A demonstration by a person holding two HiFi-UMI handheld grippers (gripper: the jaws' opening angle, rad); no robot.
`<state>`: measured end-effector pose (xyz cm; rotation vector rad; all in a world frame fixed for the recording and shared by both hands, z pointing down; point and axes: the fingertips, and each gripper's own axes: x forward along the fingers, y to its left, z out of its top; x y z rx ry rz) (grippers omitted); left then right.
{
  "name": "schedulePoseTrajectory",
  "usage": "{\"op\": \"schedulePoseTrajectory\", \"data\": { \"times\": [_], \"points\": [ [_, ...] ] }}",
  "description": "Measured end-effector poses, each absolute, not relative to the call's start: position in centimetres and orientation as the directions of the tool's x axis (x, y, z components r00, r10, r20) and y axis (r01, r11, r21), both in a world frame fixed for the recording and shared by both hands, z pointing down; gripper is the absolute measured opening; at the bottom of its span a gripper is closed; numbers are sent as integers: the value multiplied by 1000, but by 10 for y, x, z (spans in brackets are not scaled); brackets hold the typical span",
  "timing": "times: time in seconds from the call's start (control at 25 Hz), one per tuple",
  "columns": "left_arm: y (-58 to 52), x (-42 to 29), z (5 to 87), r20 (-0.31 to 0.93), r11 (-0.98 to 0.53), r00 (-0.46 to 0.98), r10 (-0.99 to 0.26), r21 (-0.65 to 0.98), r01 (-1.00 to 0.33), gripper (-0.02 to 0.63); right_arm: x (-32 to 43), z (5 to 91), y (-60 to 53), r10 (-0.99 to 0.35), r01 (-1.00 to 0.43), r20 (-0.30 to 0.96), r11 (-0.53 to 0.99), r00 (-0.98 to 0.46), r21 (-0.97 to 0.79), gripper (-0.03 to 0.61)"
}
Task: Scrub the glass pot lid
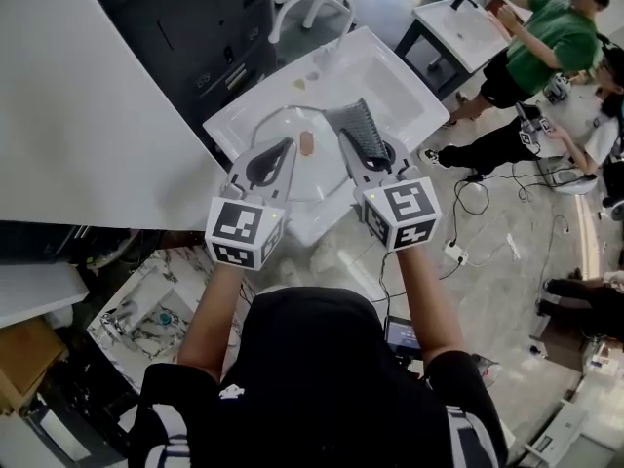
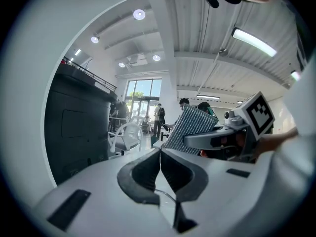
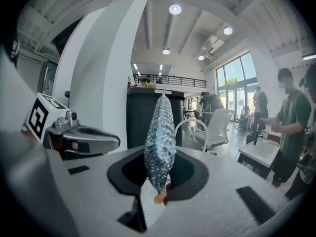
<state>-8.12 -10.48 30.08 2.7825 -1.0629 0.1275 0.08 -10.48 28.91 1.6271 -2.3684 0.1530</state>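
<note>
While hanging over the sink [image 1: 390,71] | left tool [image 1: 285,146] pressed shut, nothing pinched | right tool [image 1: 353,142] pinching scrub pad [image 1: 363,125] upright | glass lid [image 1: 317,175] lying in sink below both | risk: could slide or tip once rubbed, not held down

The glass lid [image 1: 283,178] is placed over the sink [image 1: 395,71], the scrubbing pad [image 1: 361,128] above its right part, the faucet [image 1: 289,8] behind.
</note>
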Motion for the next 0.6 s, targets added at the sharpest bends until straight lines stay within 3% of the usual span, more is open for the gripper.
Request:
{"op": "schedulePoseTrajectory", "data": {
  "times": [0.6],
  "points": [
    [-147, -58, 341, 204, -694, 700, -685, 109, -711, 6, 33, 331, -148, -862, -909, 324, 416, -390, 11, 66]
  ]
}}
